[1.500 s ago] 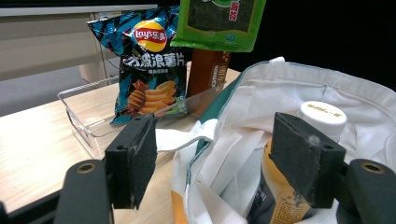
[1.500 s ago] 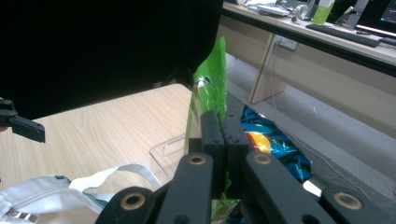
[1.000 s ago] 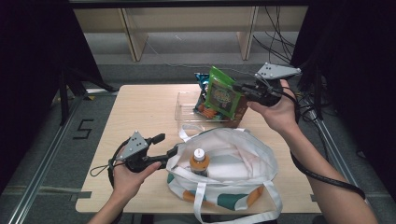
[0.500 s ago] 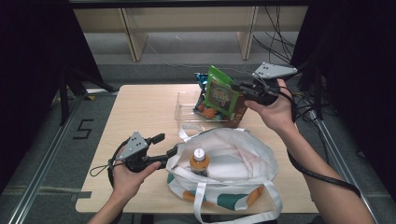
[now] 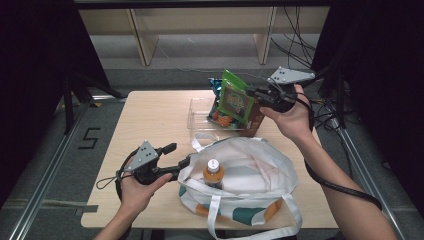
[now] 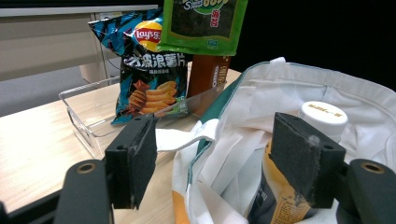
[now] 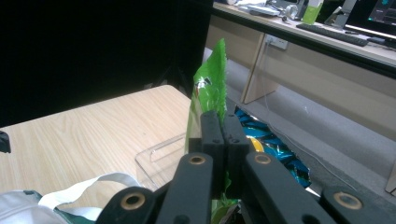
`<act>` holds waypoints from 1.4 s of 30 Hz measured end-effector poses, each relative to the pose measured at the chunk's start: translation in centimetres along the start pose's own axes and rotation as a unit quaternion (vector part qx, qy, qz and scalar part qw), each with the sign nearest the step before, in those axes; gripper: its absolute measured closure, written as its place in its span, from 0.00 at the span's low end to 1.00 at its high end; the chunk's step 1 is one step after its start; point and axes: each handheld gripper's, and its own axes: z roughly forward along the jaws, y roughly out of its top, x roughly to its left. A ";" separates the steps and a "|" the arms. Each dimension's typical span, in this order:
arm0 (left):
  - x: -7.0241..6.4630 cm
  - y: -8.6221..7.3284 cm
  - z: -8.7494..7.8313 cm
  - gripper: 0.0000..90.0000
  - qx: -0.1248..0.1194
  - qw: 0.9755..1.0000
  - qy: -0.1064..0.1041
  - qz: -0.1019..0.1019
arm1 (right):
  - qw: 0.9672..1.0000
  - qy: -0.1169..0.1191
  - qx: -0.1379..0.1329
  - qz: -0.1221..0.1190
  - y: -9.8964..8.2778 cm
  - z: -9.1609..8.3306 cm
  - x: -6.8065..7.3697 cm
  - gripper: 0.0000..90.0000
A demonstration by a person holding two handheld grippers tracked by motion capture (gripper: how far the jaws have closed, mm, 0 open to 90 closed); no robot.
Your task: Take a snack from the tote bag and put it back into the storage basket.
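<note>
Green snack packet (image 5: 235, 100) hangs pinched at its right edge between the closed jaws of the right gripper (image 5: 253, 92) above the clear tray (image 5: 197, 117), bare tabletop (image 5: 150, 120) leftward, while the left gripper (image 5: 177, 157), jaws apart, straddles the white bag's (image 5: 250, 165) rim nearer.

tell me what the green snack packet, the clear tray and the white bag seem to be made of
Green snack packet: thin glossy plastic film, judging by its sheen and creases. Clear rectangular tray: rigid transparent plastic; the table shows through its walls. White tote bag: matte woven cloth, probably cotton canvas, with soft folds and limp straps.
</note>
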 end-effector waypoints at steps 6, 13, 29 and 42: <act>0.0 0.0 0.1 0.35 -0.005 1.000 -0.002 -0.003 | 1.000 -0.006 -0.006 -0.004 -0.1 0.4 0.0 1.00; 0.0 0.0 0.1 0.35 -0.005 1.000 -0.003 -0.003 | 1.000 -0.012 0.001 -0.005 -0.1 0.8 -0.1 1.00; -0.1 0.0 0.0 0.34 -0.001 1.000 0.000 -0.003 | 1.000 -0.008 -0.001 -0.010 -0.2 1.7 -0.3 1.00; -0.1 -0.1 0.0 0.35 0.000 1.000 0.000 -0.002 | 1.000 -0.017 -0.003 -0.003 -0.3 2.2 0.0 1.00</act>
